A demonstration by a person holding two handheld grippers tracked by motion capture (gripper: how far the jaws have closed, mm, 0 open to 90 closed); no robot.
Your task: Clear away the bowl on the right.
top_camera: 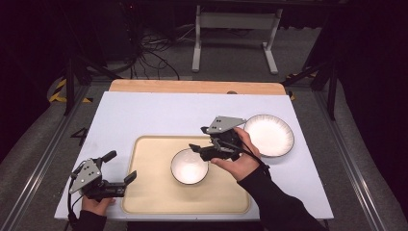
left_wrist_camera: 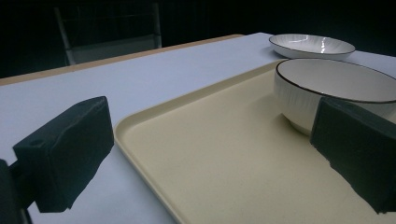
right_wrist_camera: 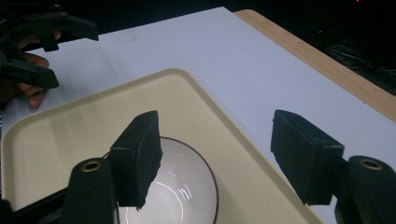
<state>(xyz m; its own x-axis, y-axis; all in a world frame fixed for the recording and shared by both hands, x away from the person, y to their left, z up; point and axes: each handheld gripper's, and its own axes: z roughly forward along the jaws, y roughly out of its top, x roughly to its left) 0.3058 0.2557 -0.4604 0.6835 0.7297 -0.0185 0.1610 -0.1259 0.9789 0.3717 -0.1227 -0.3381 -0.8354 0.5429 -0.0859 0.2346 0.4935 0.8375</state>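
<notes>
Bowl point(top_camera: 189, 166) sits on tray point(top_camera: 144, 192), released: right gripper point(top_camera: 202, 144) spread above its rim. Left gripper point(top_camera: 120, 166) spread (idle), straddling the tray's edge.

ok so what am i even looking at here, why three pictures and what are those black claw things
There is no robot here: a person holds a hand-operated two-jaw gripper in each hand. The high view looks down on the table from above. The other two pictures come from small cameras riding on the grippers, looking along their black jaws.

On the white table top lies a pale yellow plastic tray. A white bowl with a dark rim stands in it. A wide white plate with a dark rim sits on the table to the tray's right.

The right gripper hangs just above the bowl, jaws apart, nothing between them. The left gripper rests at the tray's left edge, also open and empty.
</notes>
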